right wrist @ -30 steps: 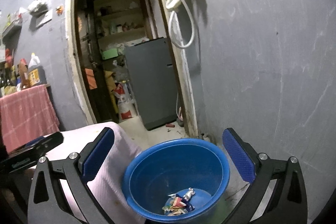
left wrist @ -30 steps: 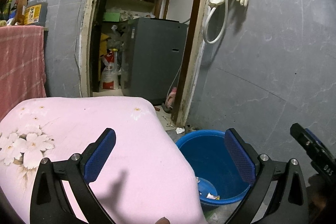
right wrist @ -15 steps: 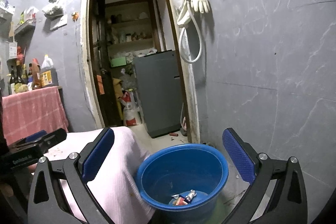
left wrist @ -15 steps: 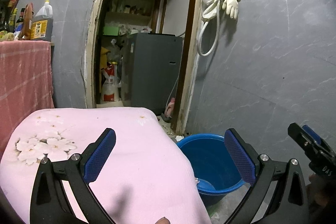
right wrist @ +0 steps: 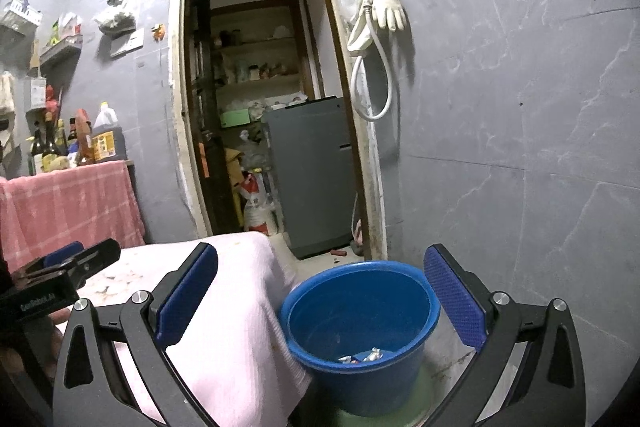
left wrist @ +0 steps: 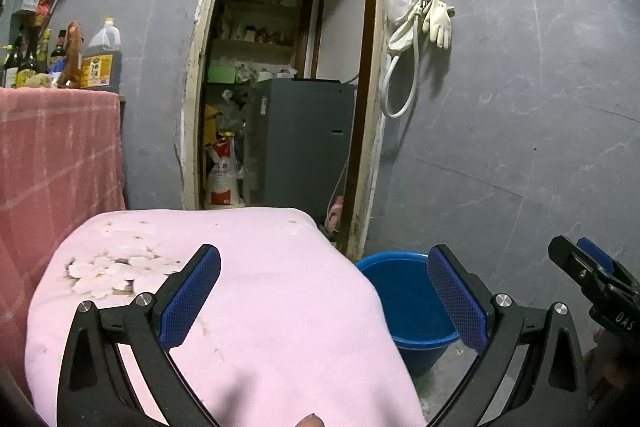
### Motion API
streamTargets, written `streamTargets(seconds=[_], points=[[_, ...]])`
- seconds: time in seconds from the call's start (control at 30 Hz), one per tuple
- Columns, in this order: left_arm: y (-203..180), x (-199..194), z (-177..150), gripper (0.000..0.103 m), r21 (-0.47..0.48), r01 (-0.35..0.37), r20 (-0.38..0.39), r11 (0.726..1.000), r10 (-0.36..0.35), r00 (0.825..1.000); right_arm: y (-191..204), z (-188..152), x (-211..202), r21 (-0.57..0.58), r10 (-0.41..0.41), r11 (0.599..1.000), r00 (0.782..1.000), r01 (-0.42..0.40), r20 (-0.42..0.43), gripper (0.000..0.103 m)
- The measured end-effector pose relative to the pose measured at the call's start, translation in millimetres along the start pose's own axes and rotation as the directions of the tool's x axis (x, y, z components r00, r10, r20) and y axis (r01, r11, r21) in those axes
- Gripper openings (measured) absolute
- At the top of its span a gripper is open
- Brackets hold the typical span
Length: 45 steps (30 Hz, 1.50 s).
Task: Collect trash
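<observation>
Both empty. Left hand-held gripper (left wrist: 323,301) spread wide above the pink-covered surface (left wrist: 256,267); right hand-held gripper (right wrist: 321,301) equally wide, over the blue bucket (right wrist: 356,311). Bucket stands on the floor tight against the surface's edge, likely for short drops. Wrappers (right wrist: 362,357) lie at its bottom.

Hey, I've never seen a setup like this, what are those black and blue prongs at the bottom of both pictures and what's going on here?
Those are two hand-held claws, each with a camera looking along its fingers. One picture is from the left claw, over a pink cloth; the other is from the right claw, over a blue bucket on the floor. Both claws are open and hold nothing. A few wrappers lie in the bucket. No trash shows on the cloth.
</observation>
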<state>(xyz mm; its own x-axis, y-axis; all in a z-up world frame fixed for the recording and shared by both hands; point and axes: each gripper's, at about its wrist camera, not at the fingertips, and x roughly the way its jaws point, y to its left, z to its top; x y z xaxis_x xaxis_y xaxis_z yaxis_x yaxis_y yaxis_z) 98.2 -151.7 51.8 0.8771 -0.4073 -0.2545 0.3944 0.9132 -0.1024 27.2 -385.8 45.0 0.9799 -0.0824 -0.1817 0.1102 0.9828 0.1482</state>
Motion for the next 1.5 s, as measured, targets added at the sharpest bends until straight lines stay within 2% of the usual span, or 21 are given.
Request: streamTargets(seconds=[0.73, 1.1, 1.5], points=[[22.1, -59.7, -37.8, 0.101, 0.012, -0.108, 0.023, 0.994, 0.108, 0.994, 44.4, -32.7, -41.3, -0.074, 0.025, 0.997, 1.0, -0.025, 0.006, 0.103], [30.0, -76.2, -65.7, 0.101, 0.006, -0.158, 0.006, 0.987, 0.158, 0.987, 43.5, -48.2, -44.3, -0.08, 0.018, 0.997, 1.0, -0.019, -0.011, 0.103], [36.7, -76.4, -85.9, 0.101, -0.003, -0.167, -0.016, 0.986, 0.167, 0.986, 38.2, -60.5, -44.4, -0.071, 0.021, 0.997, 0.999, -0.023, -0.025, 0.103]])
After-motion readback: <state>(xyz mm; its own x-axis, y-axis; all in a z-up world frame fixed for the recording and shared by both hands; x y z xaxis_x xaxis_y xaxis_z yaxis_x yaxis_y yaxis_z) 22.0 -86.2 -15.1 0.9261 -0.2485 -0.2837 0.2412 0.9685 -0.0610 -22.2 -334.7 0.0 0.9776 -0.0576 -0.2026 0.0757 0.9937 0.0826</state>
